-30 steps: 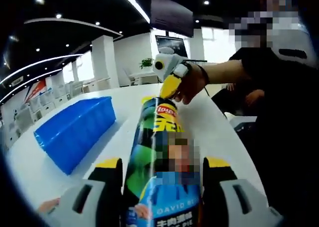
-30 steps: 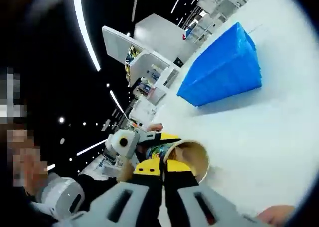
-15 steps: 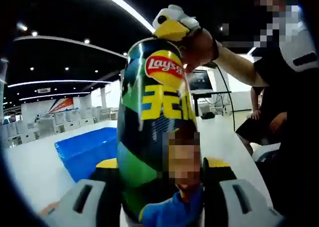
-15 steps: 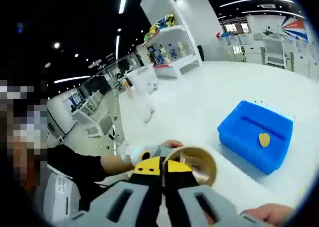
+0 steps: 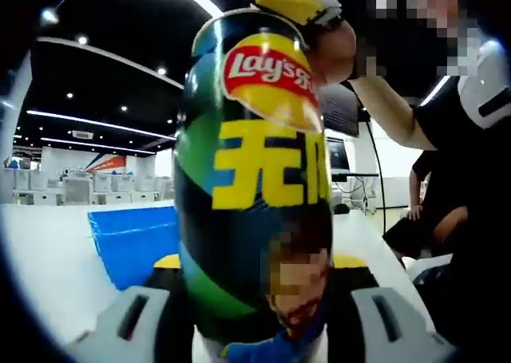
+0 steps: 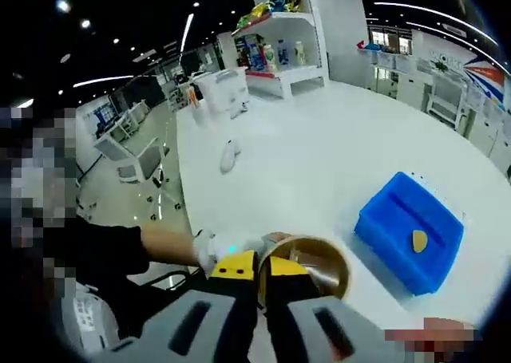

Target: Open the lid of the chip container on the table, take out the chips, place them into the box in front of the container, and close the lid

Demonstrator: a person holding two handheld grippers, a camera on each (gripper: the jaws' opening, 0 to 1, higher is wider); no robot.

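Left gripper view hugs the chip container (image 5: 251, 179); right gripper view overlooks its mouth and the shared box (image 6: 409, 229).

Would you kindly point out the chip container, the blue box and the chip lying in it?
chip container (image 5: 255, 163), left gripper view, on its printed side.
blue box (image 6: 391, 223), right gripper view, on its near wall.
chip (image 6: 418, 240), right gripper view, on its middle.

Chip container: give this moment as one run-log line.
chip container: upright, lid off | left hand-held gripper: holding body | right hand-held gripper: at rim | blue box: one chip
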